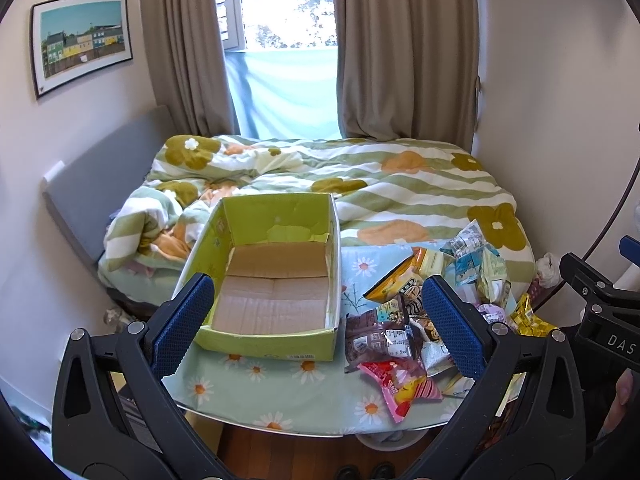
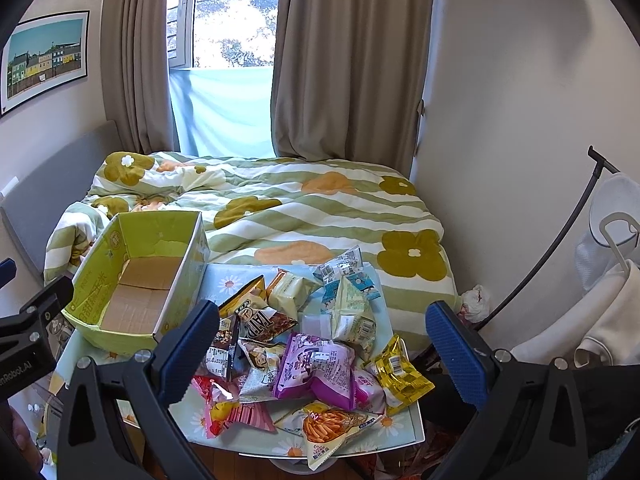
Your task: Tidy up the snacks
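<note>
Small bedroom: bed [image 1: 400, 184] w/ a green-striped flower duvet runs back to a curtained window, and in front of it sits a small surface [image 1: 304, 404] under a daisy-print cloth.

Task's things: a loose pile of snack packets [image 2: 316, 344], none boxed yet. It lies straight ahead of and just below the right gripper [image 2: 320, 354], spanning most of the gap betw. its two blue pads. Purple packet [image 2: 316, 372] is about dead centre, yellow packet [image 2: 400, 372] toward the right pad, pink packet [image 2: 228, 404] near the left pad, and an orange-print bag [image 2: 332, 428] nearest the camera at the surface's front edge. Pile has no real long axis; packets overlap at mixed angles.

Green cardboard box [image 1: 268, 280], lid off and empty, stands ahead of the left gripper [image 1: 318, 326], slightly left of its midline. Its long axis runs away from the camera. From the right gripper it's ahead-left, just beside the pile.

Both grippers are spread wide w/ nothing betw. the pads, hovering short of the surface.

Judgement: right gripper is clearly nearer the pile, so the first pick is prob. its job, then carry left to the box. Overlap means a grab may snag a neighbour.
</note>
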